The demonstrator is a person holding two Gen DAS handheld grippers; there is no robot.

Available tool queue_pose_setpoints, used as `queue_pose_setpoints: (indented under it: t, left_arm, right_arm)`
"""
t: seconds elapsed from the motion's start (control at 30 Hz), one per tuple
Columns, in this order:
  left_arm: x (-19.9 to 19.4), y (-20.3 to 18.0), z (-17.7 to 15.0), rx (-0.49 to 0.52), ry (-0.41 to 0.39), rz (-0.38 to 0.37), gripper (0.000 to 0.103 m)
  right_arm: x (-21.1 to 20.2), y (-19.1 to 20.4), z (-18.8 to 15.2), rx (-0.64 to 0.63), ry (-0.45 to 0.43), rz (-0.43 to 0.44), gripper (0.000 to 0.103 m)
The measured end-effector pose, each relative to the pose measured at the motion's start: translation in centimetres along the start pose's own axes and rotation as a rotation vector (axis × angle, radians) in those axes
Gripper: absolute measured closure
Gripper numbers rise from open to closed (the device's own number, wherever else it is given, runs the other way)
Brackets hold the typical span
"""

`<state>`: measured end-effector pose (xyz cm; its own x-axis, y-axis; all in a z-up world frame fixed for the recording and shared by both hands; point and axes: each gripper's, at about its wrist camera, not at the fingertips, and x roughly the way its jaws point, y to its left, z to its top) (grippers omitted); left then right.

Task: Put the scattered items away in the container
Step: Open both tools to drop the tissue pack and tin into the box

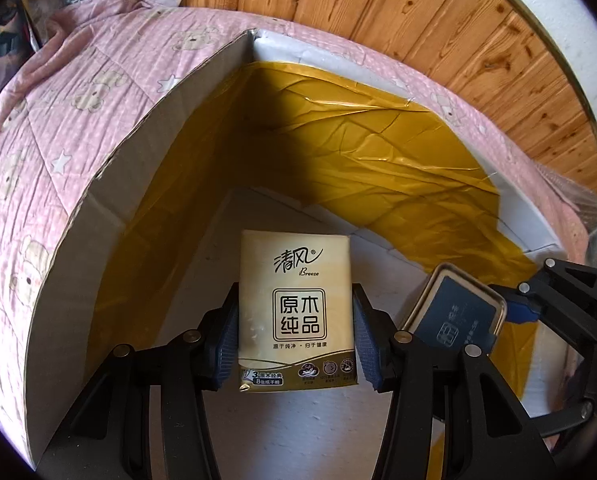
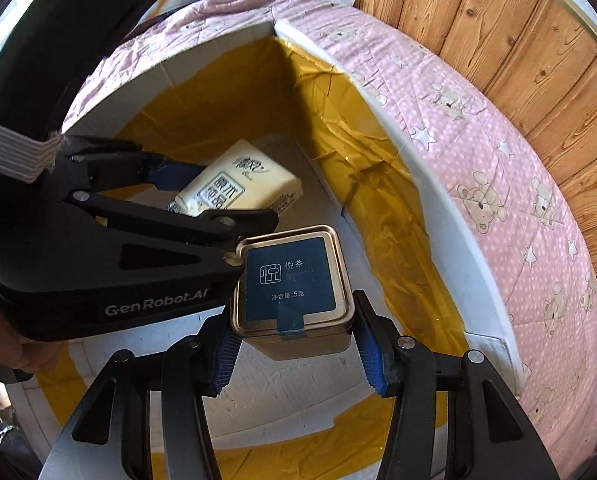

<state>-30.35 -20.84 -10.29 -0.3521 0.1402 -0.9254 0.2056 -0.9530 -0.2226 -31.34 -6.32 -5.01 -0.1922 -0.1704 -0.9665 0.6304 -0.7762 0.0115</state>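
Inside the cardboard box (image 1: 110, 216), over its white floor, a tissue pack (image 1: 296, 312) is clamped between the pads of the left gripper (image 1: 296, 336), toward the box's left wall. Just to its right, a small square tea tin (image 2: 294, 292) is pinched at its sides by the right gripper (image 2: 296, 350), nearer the gold-taped wall (image 2: 378, 184). Both items are judged to be hovering above the box floor, not yet set down. A clash is likely, since the left gripper's body is seen almost touching the tin's corner. If either is released from this height, the tin could be tipped onto the pack.
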Motion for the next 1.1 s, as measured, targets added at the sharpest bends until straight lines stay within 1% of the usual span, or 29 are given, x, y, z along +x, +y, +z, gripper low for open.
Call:
queue_pose_setpoints:
  t: [0.27,0.33,0.43,0.63,0.77,0.93,1.1]
  left_arm:
    - [0.7,-0.4,-0.1,0.037,0.016,0.026,0.050]
    - [1.0,-0.4,-0.1,0.044,0.022,0.036,0.050]
    - [1.2,-0.4,-0.2,0.045,0.022,0.060,0.048]
    - [0.4,-0.7,-0.6,0.046,0.023,0.055,0.048]
    - [-1.1,-0.8,-1.0,0.056,0.010,0.060,0.048]
    - [-3.4,-0.8,-1.8,0.068,-0.008,0.063,0.048]
    - [-5.8,-1.3,-3.7,0.075,-0.026,0.060,0.048]
  right_arm:
    - [0.5,0.2,0.2,-0.004,0.045,-0.020,0.050]
    - [0.6,0.2,0.2,0.003,0.049,-0.006,0.051]
    - [0.3,0.1,0.3,0.022,0.043,0.001,0.050]
    - [-1.0,0.2,-0.2,0.048,0.019,0.001,0.048]
    - [-2.4,0.4,-1.4,0.073,-0.004,0.012,0.048]
    - [-4.9,0.8,-3.7,0.132,-0.061,0.050,0.048]
    - [-7.0,1.8,-6.6,0.184,-0.120,0.097,0.048]
